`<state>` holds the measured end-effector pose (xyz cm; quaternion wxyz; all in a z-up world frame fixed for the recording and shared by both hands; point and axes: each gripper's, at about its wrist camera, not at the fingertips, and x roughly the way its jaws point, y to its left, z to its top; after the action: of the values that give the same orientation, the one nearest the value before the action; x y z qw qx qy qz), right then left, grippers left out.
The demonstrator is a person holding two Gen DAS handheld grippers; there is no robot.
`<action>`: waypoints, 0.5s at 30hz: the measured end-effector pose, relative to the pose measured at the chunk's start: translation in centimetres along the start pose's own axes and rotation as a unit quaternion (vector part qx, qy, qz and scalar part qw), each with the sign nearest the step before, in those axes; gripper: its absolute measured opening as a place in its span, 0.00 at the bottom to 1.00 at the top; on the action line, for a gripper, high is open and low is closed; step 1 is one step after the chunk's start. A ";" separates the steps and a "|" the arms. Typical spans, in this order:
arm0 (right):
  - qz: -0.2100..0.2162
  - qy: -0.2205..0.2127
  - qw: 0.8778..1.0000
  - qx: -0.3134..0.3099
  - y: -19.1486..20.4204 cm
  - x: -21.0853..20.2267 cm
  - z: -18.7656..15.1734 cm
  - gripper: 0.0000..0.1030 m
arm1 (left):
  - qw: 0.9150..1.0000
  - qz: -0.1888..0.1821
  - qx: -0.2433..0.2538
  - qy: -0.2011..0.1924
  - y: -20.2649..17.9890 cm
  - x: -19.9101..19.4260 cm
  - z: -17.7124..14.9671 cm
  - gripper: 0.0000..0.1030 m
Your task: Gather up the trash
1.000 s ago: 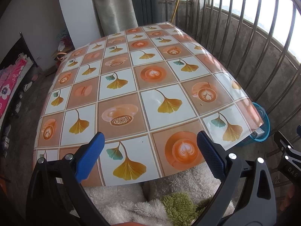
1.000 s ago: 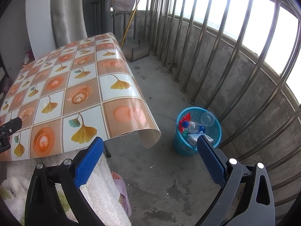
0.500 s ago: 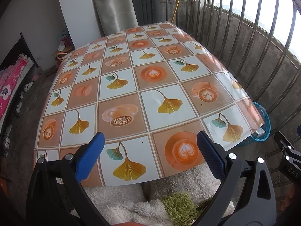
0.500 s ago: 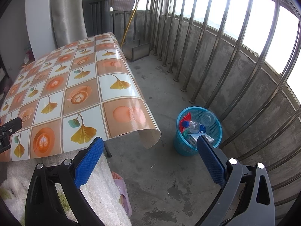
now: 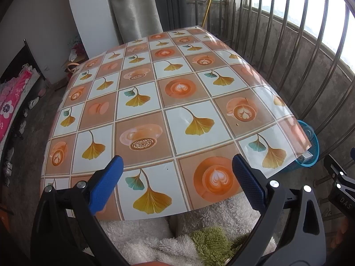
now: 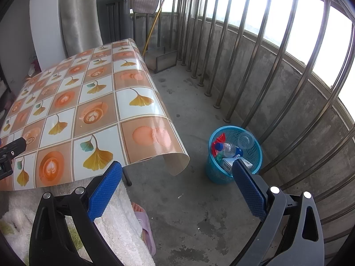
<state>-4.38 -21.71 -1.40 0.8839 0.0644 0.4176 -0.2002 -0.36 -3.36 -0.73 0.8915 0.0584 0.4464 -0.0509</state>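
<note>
One table (image 5: 155, 102) fills the left wrist view, covered by a glossy cloth of orange and white squares printed with ginkgo leaves and coffee cups; its long axis runs from 6 toward 12 o'clock, and nothing lies on it. In the right wrist view the cloth's near corner (image 6: 177, 164) curls over the table edge. The floor (image 6: 188, 210) is bare grey concrete, stained, on a balcony closed by a low wall with metal railing bars (image 6: 277, 55); a grey curtain (image 6: 77, 22) hangs at 11 o'clock.

One blue plastic basket (image 6: 213, 173) stands upright on the floor at 3 o'clock of the table, mouth up. In it lie one clear bottle with a blue cap (image 6: 228, 149), tilted with the cap toward 9 o'clock, one clear cup (image 6: 245, 139), one box (image 6: 228, 163) and one red wrapper (image 6: 218, 141).

Two grippers: the left gripper (image 5: 177, 177) and the right gripper (image 6: 177, 177) both stand spread wide, holding nothing. One foot in a pink slipper (image 6: 144, 223) shows at 6 o'clock.
</note>
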 end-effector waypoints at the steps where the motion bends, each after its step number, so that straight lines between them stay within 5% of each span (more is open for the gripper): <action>1: 0.000 0.000 1.000 0.000 0.0 0.0 0.0 0.94 | 1.000 0.000 0.000 0.000 0.0 0.0 0.0 0.91; 15: 0.000 0.000 1.000 0.001 0.0 0.0 0.0 0.94 | 1.000 0.000 0.000 0.000 -0.1 0.0 0.0 0.91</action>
<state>-4.38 -21.68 -1.35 0.8837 0.0653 0.4175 -0.2010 -0.37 -3.43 -0.71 0.8914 0.0587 0.4466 -0.0505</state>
